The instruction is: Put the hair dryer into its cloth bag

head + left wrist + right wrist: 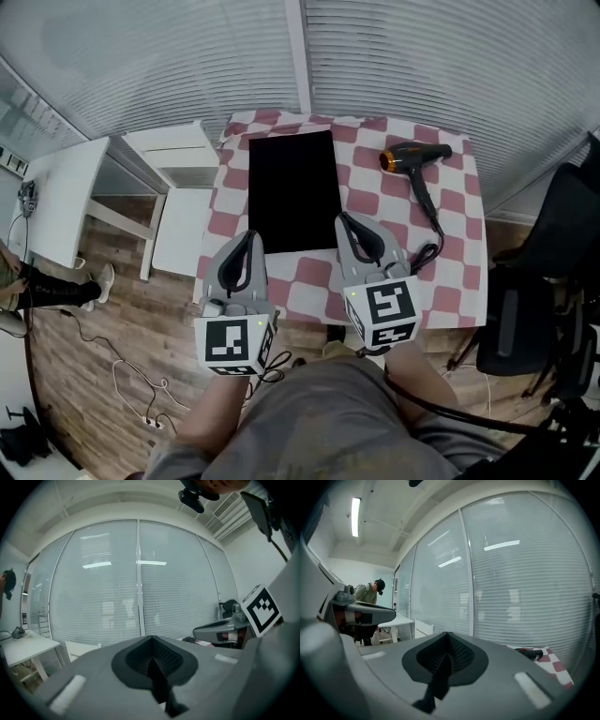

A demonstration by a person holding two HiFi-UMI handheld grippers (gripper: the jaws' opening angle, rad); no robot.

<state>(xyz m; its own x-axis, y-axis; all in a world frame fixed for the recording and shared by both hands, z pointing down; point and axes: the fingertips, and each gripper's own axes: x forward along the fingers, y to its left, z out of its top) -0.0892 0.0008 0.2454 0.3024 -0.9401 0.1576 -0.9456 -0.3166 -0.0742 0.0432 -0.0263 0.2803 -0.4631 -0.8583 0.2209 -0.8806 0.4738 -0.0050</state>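
Note:
A black hair dryer [415, 157] with an orange ring lies at the far right of the checkered table [457, 234], its cord [428, 246] trailing toward me. The black cloth bag [293, 190] lies flat in the table's middle. My left gripper [246, 244] hovers over the near left table edge, jaws shut with nothing between them. My right gripper [358, 232] is over the near middle, just right of the bag's near corner, also shut and empty. In the right gripper view only the dryer's tip [533, 654] peeks over the jaws; the left gripper [152, 660] and right gripper [445, 658] both point up at the window blinds.
A white desk [66, 192] and low white shelf [178, 192] stand left of the table. A black chair [553, 272] sits at the right. Cables [122, 380] lie on the wooden floor. A person [365, 592] stands far off in the right gripper view.

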